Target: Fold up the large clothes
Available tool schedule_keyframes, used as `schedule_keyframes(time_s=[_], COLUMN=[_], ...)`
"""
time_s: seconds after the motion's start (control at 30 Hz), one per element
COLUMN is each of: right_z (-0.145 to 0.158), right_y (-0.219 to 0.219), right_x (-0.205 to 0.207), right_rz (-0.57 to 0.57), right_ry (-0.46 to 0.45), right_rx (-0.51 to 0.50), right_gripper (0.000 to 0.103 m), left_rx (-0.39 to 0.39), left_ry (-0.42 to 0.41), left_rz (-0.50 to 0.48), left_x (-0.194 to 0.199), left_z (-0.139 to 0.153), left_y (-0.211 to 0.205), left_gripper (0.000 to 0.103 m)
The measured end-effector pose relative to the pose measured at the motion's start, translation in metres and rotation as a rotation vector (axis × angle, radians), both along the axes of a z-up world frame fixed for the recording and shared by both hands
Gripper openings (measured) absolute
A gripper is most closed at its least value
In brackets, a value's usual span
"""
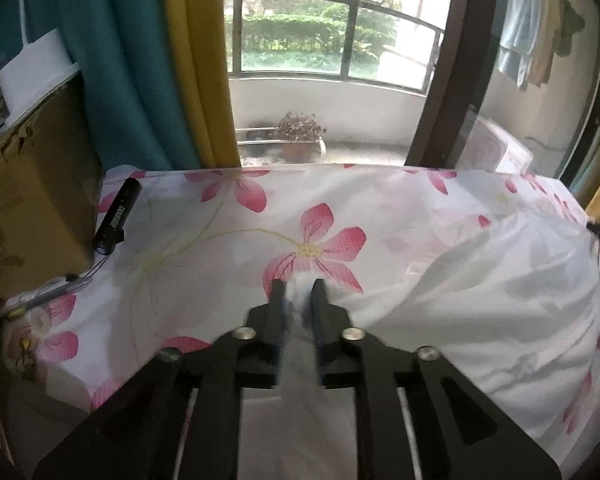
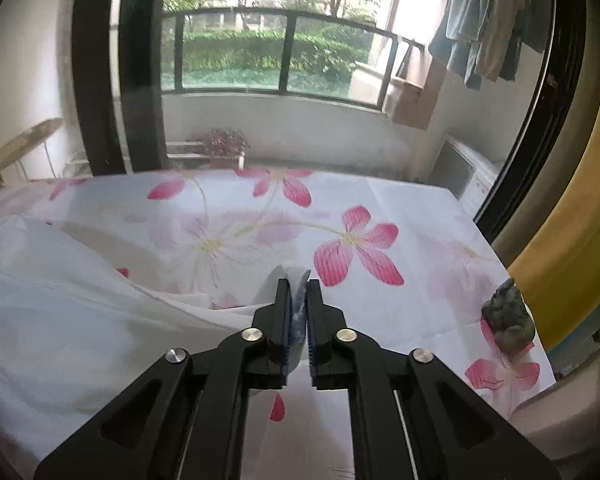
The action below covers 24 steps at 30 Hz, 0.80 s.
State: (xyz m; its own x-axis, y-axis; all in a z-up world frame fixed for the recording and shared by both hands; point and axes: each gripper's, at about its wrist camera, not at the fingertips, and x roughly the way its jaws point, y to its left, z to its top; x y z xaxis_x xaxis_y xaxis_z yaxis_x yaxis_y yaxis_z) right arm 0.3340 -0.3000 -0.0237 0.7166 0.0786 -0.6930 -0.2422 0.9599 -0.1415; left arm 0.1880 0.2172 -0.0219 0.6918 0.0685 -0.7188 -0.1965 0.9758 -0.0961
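A large white garment [image 1: 500, 304] lies rumpled on a table covered with a pink-flower cloth [image 1: 228, 240]. My left gripper [image 1: 298, 292] is shut on an edge of the white garment, which runs between its fingers and off to the right. In the right wrist view the same white garment [image 2: 60, 300] spreads to the left. My right gripper [image 2: 299, 284] is shut on another edge of it, held just above the flowered cloth [image 2: 400, 208]. The garment hangs slack between the two grippers.
A cardboard box [image 1: 32, 200] stands at the table's left, with a black cylinder [image 1: 120, 208] and a pen [image 1: 48, 296] beside it. A grey lump [image 2: 508, 320] sits at the table's right edge. Curtains [image 1: 160, 60] and a glass balcony door stand behind the table.
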Motion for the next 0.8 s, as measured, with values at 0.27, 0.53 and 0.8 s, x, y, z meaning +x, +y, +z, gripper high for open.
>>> schedule_keyframes(time_s=[0.27, 0.53, 0.8], right_z=[0.034, 0.033, 0.015], right_y=[-0.006, 0.067, 0.119], right_x=[-0.033, -0.104, -0.153], right_rz=[-0.045, 0.293, 0.539], right_ry=[-0.089, -0.053, 0.03], right_rx=[-0.082, -0.047, -0.059], right_gripper=[0.053, 0.053, 0.053], left_rx=[0.04, 0.087, 0.131], left_ry=[-0.117, -0.106, -0.045], left_rz=[-0.047, -0.326, -0.466], left_x=[-0.043, -0.053, -0.054], left_z=[0.028, 0.021, -0.008], left_y=[-0.023, -0.109, -0.165], left_gripper=[0.063, 0.063, 0.063])
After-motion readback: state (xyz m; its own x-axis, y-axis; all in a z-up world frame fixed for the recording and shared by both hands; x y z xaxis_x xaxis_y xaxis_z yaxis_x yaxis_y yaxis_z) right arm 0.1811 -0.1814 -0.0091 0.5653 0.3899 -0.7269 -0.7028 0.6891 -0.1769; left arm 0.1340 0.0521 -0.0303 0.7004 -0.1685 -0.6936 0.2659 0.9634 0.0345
